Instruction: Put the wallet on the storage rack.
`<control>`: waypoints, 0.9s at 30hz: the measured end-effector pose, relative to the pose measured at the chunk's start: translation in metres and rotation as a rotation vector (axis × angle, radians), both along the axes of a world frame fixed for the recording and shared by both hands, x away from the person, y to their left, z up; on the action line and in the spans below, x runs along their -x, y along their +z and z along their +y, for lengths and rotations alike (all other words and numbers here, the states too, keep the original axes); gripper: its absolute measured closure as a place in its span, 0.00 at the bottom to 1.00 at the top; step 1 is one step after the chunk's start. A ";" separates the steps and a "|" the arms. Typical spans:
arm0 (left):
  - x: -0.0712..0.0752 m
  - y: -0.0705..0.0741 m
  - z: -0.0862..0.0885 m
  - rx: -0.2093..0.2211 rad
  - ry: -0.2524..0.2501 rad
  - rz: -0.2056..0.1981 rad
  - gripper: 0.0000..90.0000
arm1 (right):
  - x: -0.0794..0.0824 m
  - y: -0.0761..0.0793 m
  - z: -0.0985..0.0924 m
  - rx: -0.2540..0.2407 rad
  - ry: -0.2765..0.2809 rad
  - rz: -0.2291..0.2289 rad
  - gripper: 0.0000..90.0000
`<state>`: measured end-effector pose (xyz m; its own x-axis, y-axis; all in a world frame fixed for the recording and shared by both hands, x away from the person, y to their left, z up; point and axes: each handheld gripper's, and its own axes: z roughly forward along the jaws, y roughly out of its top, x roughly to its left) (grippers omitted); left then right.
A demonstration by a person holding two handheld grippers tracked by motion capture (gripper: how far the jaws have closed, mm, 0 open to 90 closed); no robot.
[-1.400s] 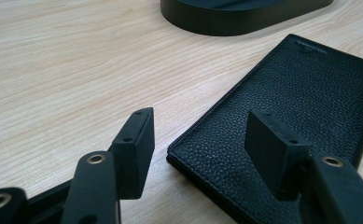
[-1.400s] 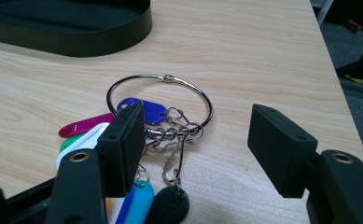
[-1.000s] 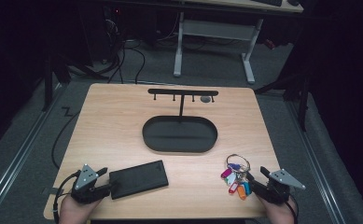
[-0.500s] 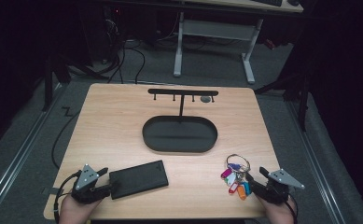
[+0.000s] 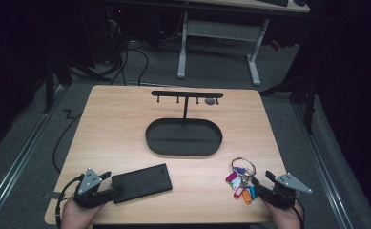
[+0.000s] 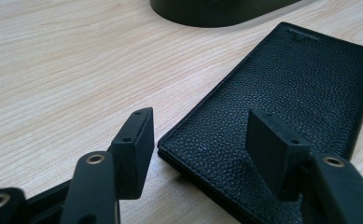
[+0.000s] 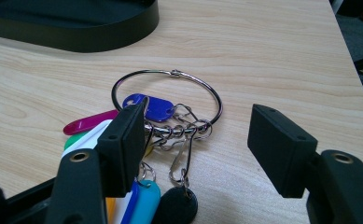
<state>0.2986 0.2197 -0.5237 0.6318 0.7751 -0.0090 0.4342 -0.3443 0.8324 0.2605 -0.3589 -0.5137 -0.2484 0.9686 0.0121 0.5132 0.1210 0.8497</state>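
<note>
On the table [image 5: 116,124], the wallet [image 5: 141,183] lies left, the key ring [image 5: 242,167] right, the tray [image 5: 183,138] behind both.

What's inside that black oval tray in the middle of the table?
The black oval tray looks empty: only its dark floor shows, with a thin post rising from its far side to a hook bar. The near wall hides a strip of floor just behind it.

The left gripper [image 6: 200,154] sits low over the wooden table [image 6: 62,65] with its two black jaws wide apart. A flat black case [image 6: 286,88] with a bumpy skin lies on the table. One jaw is just beside the case's near corner, over bare wood. The other jaw is over the case. I cannot tell if it touches. Past the case, at the far end, is the edge of a dark tray [image 6: 216,11].
</note>
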 end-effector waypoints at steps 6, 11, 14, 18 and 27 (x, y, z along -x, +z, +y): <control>0.002 0.001 -0.003 -0.003 -0.017 -0.002 0.48 | 0.001 0.000 0.000 -0.001 0.000 -0.001 0.41; 0.007 0.003 -0.015 -0.063 -0.075 -0.027 0.49 | 0.001 0.000 -0.001 -0.004 -0.005 -0.001 0.41; 0.010 0.005 -0.021 -0.083 -0.096 -0.039 0.50 | 0.000 0.000 0.000 -0.005 -0.004 0.002 0.41; 0.013 0.007 -0.026 -0.077 -0.130 -0.040 0.54 | 0.000 0.000 0.001 -0.001 0.000 0.004 0.41; 0.028 0.012 -0.054 -0.105 -0.253 -0.053 0.68 | -0.001 -0.001 0.000 -0.007 -0.002 0.006 0.41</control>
